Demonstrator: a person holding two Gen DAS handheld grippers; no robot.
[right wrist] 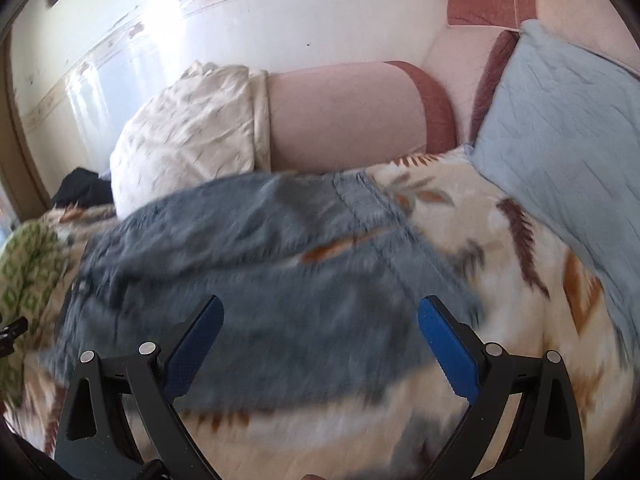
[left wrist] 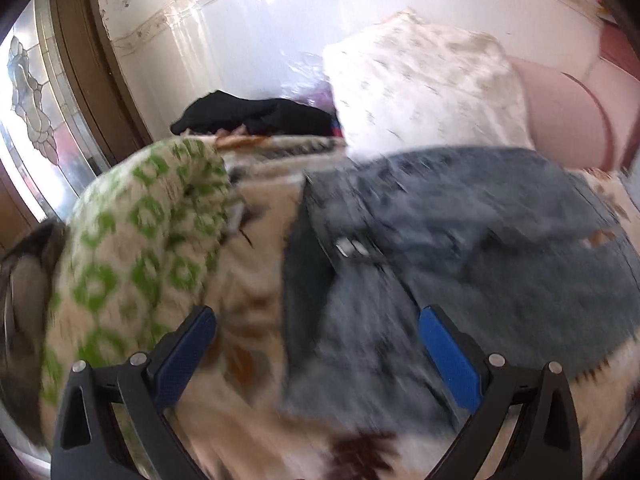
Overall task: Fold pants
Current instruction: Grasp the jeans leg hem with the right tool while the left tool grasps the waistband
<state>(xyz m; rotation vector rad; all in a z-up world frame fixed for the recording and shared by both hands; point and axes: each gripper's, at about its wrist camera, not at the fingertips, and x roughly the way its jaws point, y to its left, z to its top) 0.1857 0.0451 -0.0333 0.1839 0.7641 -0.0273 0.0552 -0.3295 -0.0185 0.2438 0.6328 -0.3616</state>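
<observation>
Blue denim pants (left wrist: 460,240) lie folded in a wide heap on a cream blanket with brown leaf shapes (left wrist: 256,240). In the right wrist view the pants (right wrist: 260,272) spread across the middle, a ripped hole showing the blanket through them. My left gripper (left wrist: 316,320) is open, held just above the pants' near left edge, nothing between its blue pads. Over the near edge of the denim hovers my right gripper (right wrist: 320,312), open as well and empty. Both views are blurred by motion.
A green-and-cream patterned blanket (left wrist: 132,248) is bunched at the left. A white pillow (left wrist: 428,84), a black garment (left wrist: 256,116) and a pink sofa arm (right wrist: 344,116) sit behind. A light blue cushion (right wrist: 568,136) leans at the right. A glass door (left wrist: 36,112) stands at far left.
</observation>
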